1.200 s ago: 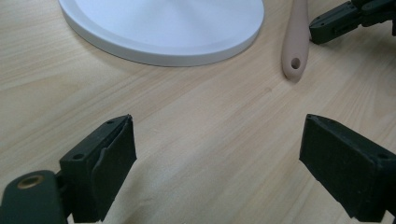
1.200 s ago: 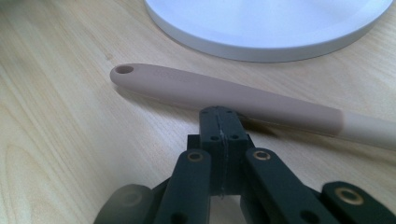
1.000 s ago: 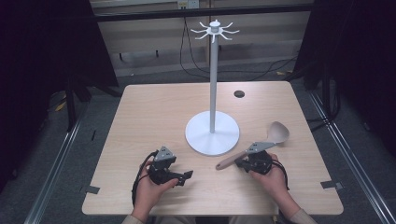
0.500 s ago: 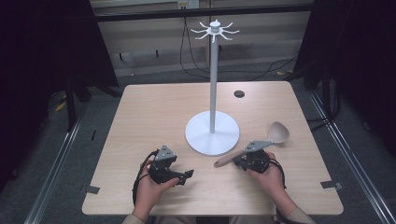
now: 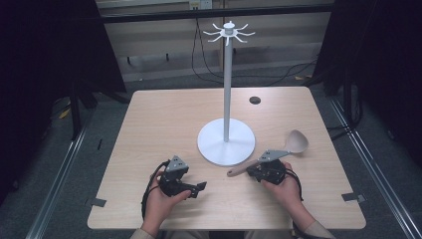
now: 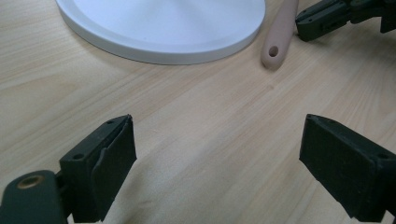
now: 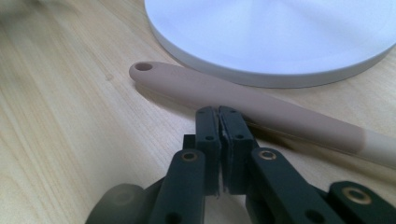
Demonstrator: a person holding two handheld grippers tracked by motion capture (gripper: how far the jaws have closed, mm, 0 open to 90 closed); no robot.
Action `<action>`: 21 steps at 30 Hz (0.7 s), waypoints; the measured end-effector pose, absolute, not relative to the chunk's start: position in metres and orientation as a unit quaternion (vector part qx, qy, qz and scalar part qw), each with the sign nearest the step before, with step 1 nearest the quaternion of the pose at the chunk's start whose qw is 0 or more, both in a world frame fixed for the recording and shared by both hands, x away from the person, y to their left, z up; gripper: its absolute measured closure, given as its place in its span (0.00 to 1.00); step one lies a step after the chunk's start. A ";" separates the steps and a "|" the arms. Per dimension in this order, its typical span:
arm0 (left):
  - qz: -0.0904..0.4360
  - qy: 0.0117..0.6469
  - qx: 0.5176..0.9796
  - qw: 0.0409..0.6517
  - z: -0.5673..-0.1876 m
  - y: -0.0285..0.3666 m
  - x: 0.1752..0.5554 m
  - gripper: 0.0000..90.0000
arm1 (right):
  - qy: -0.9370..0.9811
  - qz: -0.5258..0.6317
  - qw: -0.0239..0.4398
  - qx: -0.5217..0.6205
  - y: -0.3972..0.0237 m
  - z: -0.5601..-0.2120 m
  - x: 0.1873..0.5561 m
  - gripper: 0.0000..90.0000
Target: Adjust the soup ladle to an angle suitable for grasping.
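The right gripper sits low over the wooden surface with its jaws pressed together, a hairline slit between the pads and nothing caught in it. The jaws have just begun to part by a sliver, though in the right gripper view they still look clenched. Just past their tips, touching or very nearly so, lies the handle of the spoon, flat on the surface and running crosswise in front of the jaws. Its holed end points off to the jaws' left; its pale bowl end runs off to their right. Beyond the handle is the rim of the white stand base.

The left gripper has its jaws released and spread wide, with bare wood between them. Ahead of them and to their right lies the holed end of the spoon handle, well apart from the jaws, and the right gripper's jaws show beside it. Straight ahead lies the round base.

Compared with the earlier high views, both hands sit where they were. The spoon has not shifted, and its bowl still rests to the right of the base. The stand's pole and hooked top are unchanged.
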State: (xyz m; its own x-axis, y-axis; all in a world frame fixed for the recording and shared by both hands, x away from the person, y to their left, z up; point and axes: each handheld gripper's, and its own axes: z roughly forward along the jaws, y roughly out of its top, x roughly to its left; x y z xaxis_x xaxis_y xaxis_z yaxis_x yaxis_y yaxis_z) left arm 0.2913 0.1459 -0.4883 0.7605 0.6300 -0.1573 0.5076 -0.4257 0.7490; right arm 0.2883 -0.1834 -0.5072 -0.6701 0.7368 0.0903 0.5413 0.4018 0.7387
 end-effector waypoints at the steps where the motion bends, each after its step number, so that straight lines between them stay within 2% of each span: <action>1: 0.073 0.340 0.841 0.416 -0.488 0.146 0.291 0.12 | 0.831 0.386 0.124 0.381 -0.183 -0.507 0.288 0.93; 16: 0.074 0.346 0.837 0.418 -0.488 0.150 0.292 0.12 | 0.858 0.356 0.107 0.356 -0.192 -0.499 0.290 0.85; 21: 0.074 0.347 0.836 0.418 -0.488 0.151 0.292 0.12 | 0.871 0.349 0.094 0.331 -0.202 -0.490 0.294 0.79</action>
